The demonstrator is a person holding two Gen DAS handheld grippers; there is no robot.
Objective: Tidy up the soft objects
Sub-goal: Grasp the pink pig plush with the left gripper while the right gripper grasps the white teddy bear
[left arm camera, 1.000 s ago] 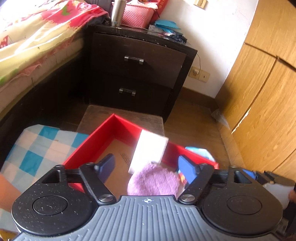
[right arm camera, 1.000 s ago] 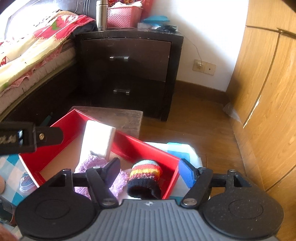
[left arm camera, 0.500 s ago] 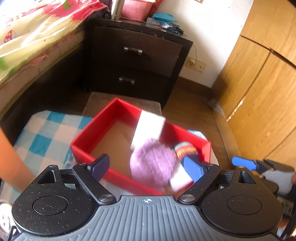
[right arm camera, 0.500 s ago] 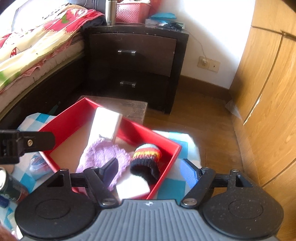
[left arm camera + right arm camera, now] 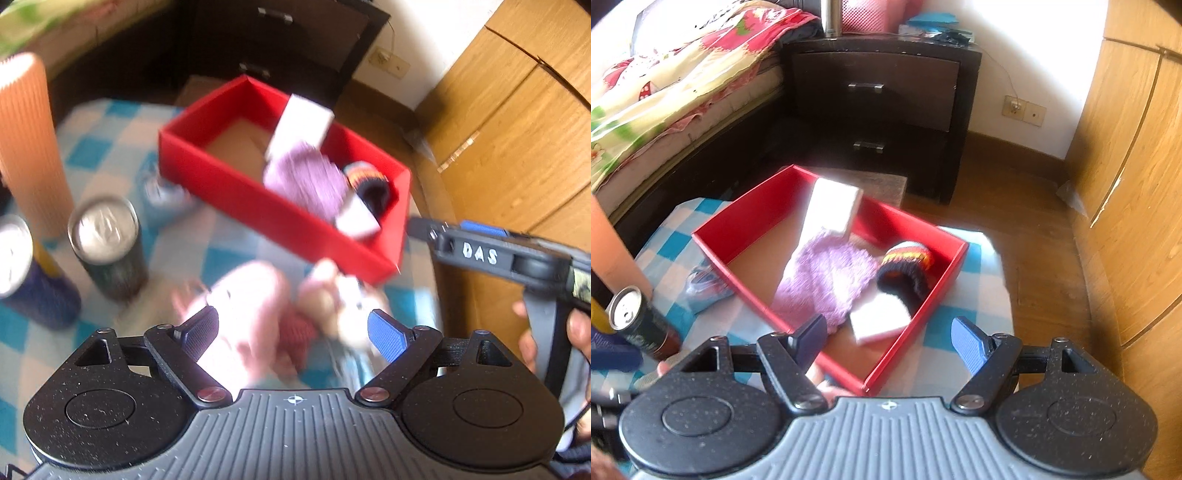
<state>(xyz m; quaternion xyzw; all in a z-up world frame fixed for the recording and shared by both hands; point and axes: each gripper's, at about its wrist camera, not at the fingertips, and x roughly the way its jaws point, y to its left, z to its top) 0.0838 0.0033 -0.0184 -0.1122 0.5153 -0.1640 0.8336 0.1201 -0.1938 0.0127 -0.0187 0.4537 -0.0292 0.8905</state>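
Note:
A red box (image 5: 738,221) sits on a blue checked cloth (image 5: 956,354). In it lie a purple knit piece (image 5: 827,277), a striped knit cuff (image 5: 905,269), a white block (image 5: 831,208) leaning on the far wall and a white sponge (image 5: 879,321). The box also shows in the left wrist view (image 5: 258,206). My left gripper (image 5: 295,334) is open above a blurred pink plush toy (image 5: 258,306) on the cloth in front of the box. My right gripper (image 5: 890,338) is open and empty above the box's near corner.
Two drink cans (image 5: 107,243) and an orange ribbed cylinder (image 5: 29,140) stand left on the cloth. A small blue packet (image 5: 701,288) lies by the box's left wall. A dark nightstand (image 5: 879,96), a bed (image 5: 665,92) and wooden wardrobe doors (image 5: 1126,184) surround the spot.
Both grippers have pulled back and up from the box. The left view now looks down on the pink plush toy and the cans, with motion blur.

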